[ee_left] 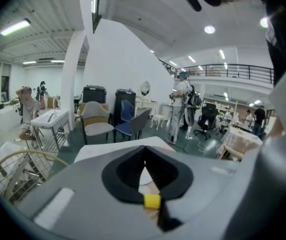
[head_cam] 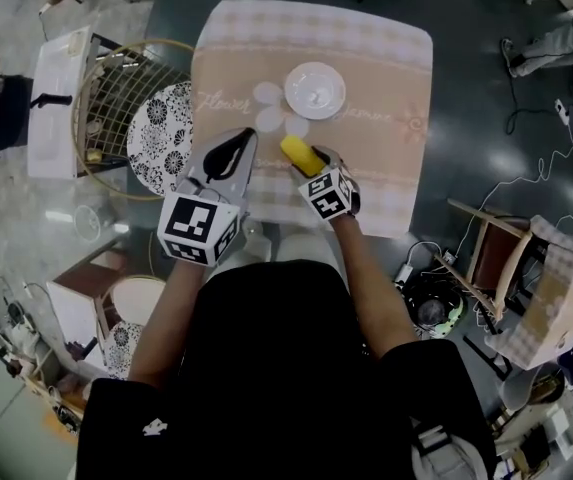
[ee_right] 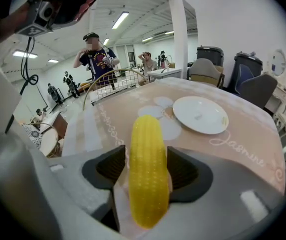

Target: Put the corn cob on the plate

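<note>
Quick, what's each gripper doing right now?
Left gripper: closed, empty.
Right gripper: open, with the yellow corn cob between its jaws, not gripped.

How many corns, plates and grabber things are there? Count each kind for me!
Corn cob: 1
Plate: 1
Grippers: 2, the left gripper and the right gripper
Total: 4
</note>
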`<state>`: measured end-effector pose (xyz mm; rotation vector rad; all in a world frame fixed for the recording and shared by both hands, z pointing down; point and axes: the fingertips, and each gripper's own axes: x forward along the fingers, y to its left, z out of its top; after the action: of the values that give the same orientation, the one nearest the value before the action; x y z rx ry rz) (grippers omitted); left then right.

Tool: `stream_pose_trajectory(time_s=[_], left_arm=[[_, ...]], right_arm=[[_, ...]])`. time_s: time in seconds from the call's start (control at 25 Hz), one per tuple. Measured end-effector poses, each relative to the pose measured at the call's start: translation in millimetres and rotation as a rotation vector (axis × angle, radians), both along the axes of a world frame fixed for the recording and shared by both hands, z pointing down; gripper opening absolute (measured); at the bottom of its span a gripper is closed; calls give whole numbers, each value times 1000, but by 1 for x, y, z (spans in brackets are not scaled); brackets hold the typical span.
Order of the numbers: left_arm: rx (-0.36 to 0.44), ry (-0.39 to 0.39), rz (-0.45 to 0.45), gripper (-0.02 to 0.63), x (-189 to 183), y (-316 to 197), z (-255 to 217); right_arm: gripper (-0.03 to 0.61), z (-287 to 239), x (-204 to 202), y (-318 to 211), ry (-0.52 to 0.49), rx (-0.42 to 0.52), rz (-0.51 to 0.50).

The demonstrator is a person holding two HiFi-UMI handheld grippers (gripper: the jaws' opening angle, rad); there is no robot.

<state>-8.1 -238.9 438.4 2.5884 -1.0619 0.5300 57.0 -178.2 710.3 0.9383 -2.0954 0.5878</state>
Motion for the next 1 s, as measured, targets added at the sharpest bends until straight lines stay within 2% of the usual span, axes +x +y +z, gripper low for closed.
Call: stream_pose_trajectory(time_s=[0.24, 0.48, 1.0], left_arm=[[-21, -11, -17, 3, -5, -1, 8], [-33, -3, -24, 3, -11, -3, 13], [-53, -7, -20, 3, -4, -7, 23]], right_arm=[[268, 17, -4, -3, 29, -21, -7], [258, 20, -3, -4, 54, 9, -15], [250, 18, -2, -3, 44, -7, -44]])
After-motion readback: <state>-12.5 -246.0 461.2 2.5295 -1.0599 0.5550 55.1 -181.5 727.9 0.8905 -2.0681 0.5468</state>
